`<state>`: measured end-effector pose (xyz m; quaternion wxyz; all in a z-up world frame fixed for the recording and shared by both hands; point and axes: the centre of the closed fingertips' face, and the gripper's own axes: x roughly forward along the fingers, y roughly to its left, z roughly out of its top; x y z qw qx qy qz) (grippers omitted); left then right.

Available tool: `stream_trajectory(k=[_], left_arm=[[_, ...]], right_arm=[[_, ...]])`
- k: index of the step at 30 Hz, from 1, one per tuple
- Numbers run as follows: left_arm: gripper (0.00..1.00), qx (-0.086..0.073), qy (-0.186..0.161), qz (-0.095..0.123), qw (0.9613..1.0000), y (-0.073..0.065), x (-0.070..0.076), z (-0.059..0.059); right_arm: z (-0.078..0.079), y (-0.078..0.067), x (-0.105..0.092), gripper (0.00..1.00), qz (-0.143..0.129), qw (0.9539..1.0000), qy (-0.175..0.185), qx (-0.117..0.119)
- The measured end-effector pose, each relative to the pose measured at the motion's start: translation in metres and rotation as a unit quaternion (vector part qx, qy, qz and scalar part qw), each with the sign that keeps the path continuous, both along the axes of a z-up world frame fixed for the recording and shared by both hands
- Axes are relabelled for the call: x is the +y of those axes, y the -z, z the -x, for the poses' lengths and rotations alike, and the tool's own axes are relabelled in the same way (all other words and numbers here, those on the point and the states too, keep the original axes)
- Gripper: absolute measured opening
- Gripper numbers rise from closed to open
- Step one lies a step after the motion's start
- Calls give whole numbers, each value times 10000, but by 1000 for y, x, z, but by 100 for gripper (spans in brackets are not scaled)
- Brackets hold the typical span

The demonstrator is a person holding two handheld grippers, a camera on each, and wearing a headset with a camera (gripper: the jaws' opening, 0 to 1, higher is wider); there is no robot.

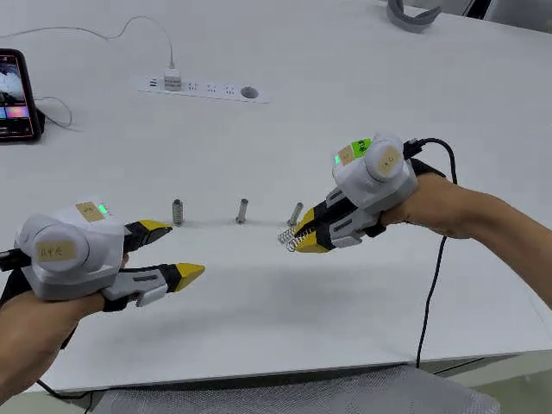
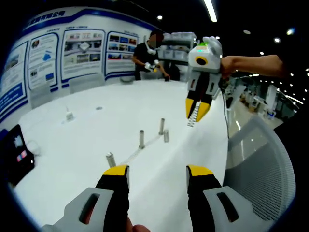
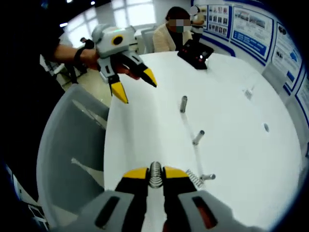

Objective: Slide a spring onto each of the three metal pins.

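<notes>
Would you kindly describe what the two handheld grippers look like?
Both the left gripper and the right gripper have rounded white housings, black jaws with yellow tips, tan handwritten stickers and a green light. A black cable runs from the right one.

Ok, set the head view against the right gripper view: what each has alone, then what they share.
Head view: the hand around the right gripper and its black cable dropping over the table edge. Right gripper view: a seated person beyond the table and wall posters. Both: the three pins, the open left gripper, and the spring held in the right gripper.
</notes>
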<state>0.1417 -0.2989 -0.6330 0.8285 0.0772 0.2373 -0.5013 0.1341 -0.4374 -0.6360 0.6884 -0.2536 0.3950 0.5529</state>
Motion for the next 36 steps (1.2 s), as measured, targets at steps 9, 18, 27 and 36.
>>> stream_trajectory(k=[9,18,27,36], left_arm=[[54,83,-282,-76,9995,6,18,-2],[60,152,-437,-121,9989,11,33,-1],[64,246,-627,-132,9976,15,45,0],[66,355,-700,-140,9968,22,55,7]], right_arm=[[-14,7,1,13,103,9997,202,91],[-27,4,4,13,239,9996,175,32],[-50,7,4,13,331,9993,182,-49],[-73,12,13,13,399,9991,142,-56]])
